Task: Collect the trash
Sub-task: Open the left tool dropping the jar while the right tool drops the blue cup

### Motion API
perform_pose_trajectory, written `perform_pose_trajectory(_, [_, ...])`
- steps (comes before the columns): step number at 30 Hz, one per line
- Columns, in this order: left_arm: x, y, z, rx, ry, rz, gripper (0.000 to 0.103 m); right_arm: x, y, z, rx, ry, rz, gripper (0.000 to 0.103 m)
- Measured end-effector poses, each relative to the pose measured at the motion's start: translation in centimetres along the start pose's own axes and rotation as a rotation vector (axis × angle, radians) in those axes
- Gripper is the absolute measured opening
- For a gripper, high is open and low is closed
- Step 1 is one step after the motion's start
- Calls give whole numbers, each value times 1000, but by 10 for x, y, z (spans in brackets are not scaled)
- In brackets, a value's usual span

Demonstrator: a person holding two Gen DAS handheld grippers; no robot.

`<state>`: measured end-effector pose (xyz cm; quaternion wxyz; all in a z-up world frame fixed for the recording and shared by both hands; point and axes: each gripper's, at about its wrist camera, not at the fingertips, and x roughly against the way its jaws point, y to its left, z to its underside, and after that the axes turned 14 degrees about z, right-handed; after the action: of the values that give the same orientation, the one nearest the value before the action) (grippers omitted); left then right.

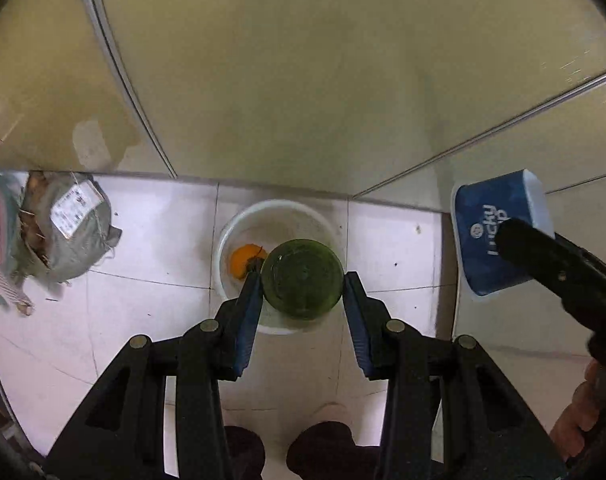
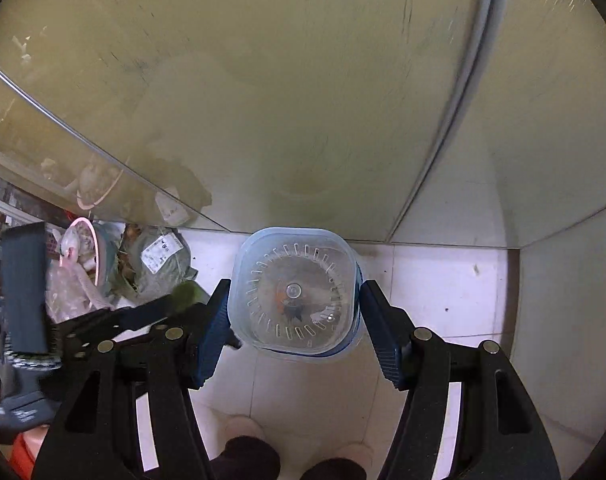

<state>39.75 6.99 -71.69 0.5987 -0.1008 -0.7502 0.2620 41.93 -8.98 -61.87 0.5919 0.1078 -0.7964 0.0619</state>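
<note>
My left gripper (image 1: 303, 280) is shut on a green bottle (image 1: 302, 278), seen end-on, held above a white bin (image 1: 239, 220) on the tiled floor. An orange peel (image 1: 243, 263) lies inside the bin. My right gripper (image 2: 293, 300) is shut on a clear square plastic container (image 2: 295, 294) with a blue label, seen from its base. The same container (image 1: 499, 232) and right gripper show at the right of the left wrist view. The left gripper's fingers (image 2: 143, 314) and the green bottle (image 2: 187, 294) show at the left of the right wrist view.
A grey-green bag with a white label (image 1: 69, 228) (image 2: 161, 262) lies on the floor at the left beside a pink-rimmed bowl (image 2: 93, 252). A yellowish wall (image 1: 303, 80) rises just behind the bin. The person's feet (image 1: 327, 432) stand below.
</note>
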Motion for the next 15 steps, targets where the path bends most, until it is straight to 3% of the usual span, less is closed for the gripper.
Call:
perform_pose_trajectory(6, [-21, 18, 1, 23, 30, 3, 40, -27, 1, 3, 3, 31, -12, 60])
perform_pose_trajectory(15, [6, 33, 4, 39, -3, -56, 40, -34, 25, 5, 55, 76, -60, 61])
